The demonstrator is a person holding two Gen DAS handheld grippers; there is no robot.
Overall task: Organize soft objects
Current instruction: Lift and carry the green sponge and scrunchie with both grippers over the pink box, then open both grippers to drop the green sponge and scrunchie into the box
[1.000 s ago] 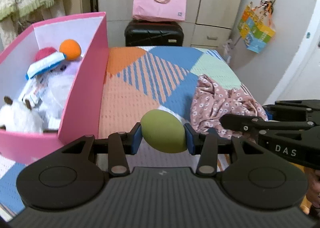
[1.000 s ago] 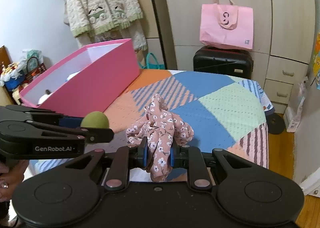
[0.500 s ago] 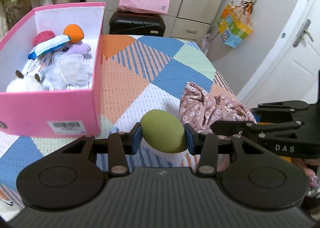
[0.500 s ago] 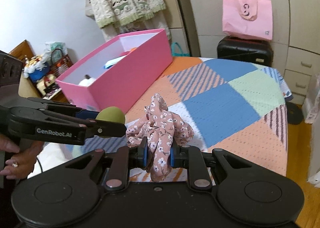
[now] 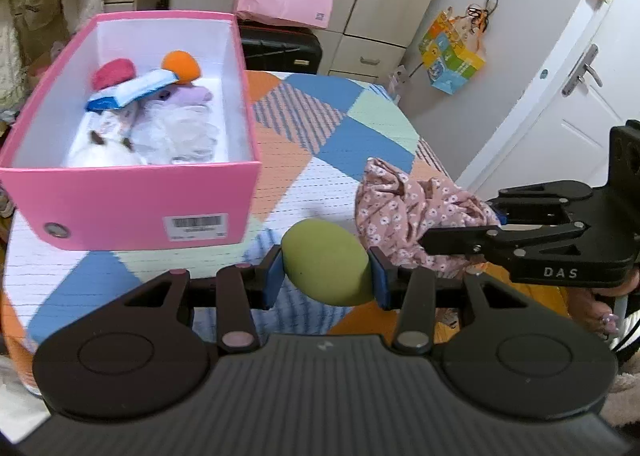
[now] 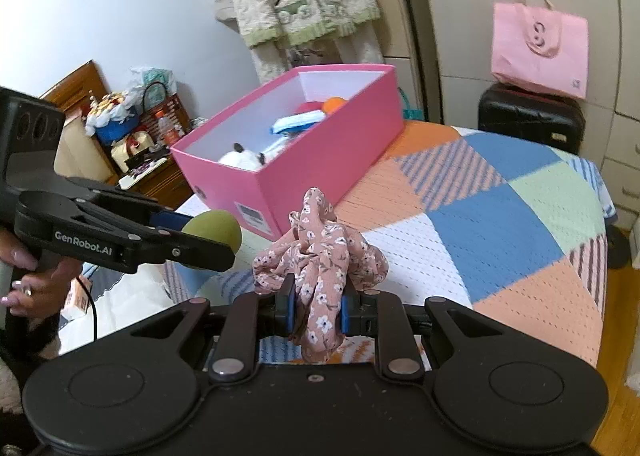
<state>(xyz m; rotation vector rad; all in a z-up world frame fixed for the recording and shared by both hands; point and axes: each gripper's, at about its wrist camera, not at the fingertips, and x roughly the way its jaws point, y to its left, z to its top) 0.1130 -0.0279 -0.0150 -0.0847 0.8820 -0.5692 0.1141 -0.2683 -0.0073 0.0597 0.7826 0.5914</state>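
My left gripper (image 5: 326, 274) is shut on a green egg-shaped sponge (image 5: 324, 262), held above the near edge of the bed; the sponge also shows in the right wrist view (image 6: 214, 228). My right gripper (image 6: 316, 306) is shut on a pink floral cloth (image 6: 320, 256), bunched above the bedspread, which also shows in the left wrist view (image 5: 412, 216) to the right of the sponge. A pink box (image 5: 132, 200) stands at the left on the bed and holds several soft toys, an orange ball (image 5: 181, 65) among them. It shows in the right wrist view too (image 6: 320, 160).
The patchwork bedspread (image 6: 500, 224) covers the bed. A black suitcase (image 6: 532, 116) with a pink tote bag (image 6: 540, 48) on it stands beyond the far end. A white door (image 5: 560, 104) is at the right. A cluttered bedside shelf (image 6: 128, 136) is at the left.
Both grippers have risen and pulled back from the bed with their objects still held. The box interior now shows from higher up.
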